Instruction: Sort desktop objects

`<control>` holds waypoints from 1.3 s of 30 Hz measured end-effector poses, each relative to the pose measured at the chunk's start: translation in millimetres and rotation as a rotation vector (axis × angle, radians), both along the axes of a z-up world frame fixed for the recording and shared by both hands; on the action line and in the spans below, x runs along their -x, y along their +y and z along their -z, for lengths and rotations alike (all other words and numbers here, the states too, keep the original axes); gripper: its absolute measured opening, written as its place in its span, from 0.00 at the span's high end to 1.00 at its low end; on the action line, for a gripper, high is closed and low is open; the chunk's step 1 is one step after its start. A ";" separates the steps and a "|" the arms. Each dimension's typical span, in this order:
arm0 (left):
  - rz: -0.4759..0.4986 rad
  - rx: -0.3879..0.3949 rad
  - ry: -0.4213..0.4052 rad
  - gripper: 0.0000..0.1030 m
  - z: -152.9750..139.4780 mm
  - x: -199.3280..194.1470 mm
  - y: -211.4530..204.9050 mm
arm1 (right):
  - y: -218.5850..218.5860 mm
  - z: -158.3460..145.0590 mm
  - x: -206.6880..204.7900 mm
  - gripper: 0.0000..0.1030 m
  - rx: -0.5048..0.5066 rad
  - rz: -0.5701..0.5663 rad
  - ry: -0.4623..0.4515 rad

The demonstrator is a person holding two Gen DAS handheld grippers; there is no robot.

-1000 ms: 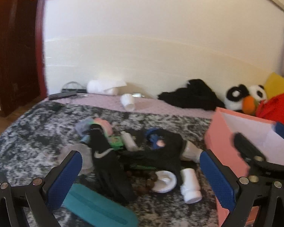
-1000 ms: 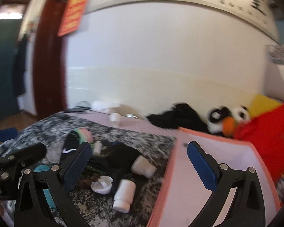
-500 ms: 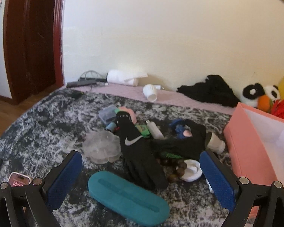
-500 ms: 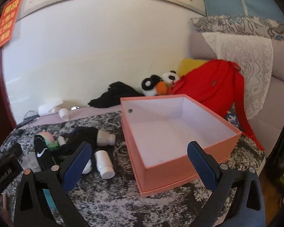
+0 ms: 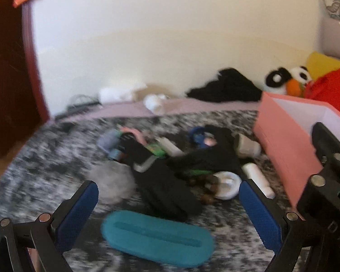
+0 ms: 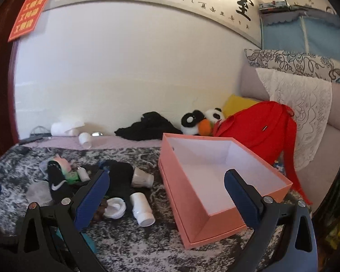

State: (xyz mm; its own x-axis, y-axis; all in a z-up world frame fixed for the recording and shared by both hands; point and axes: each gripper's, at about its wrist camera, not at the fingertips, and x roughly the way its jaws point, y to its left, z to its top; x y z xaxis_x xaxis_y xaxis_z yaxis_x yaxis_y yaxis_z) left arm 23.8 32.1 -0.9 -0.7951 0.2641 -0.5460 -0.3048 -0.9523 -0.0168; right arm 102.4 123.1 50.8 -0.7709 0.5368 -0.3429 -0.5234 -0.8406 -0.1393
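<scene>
Pink box (image 6: 217, 181) is seen open and empty on the mottled cover (image 6: 147, 244), to the right of a heap in which a black glove (image 5: 163, 181), a white bottle (image 6: 141, 206), a cap (image 6: 114, 207) and a teal case (image 5: 156, 238) are found. Left gripper (image 5: 167, 206) and right gripper (image 6: 165, 195) are both held spread wide, with nothing gripped between the blue pads.
</scene>
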 end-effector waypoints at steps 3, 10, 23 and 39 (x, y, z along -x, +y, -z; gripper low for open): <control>0.032 0.014 -0.015 0.01 5.6 1.1 12.5 | 6.4 2.0 0.8 0.00 0.029 0.009 -0.014; 0.040 -0.028 -0.004 0.01 -1.7 -12.6 18.2 | 22.2 -8.8 -19.3 0.00 0.069 -0.052 0.074; -0.107 -0.082 -0.067 0.01 6.4 6.1 -17.3 | 38.4 -13.0 -14.4 0.00 0.155 -0.076 0.090; -0.177 0.039 -0.213 0.01 72.8 39.0 22.5 | 34.2 6.4 13.8 0.00 0.176 -0.112 0.025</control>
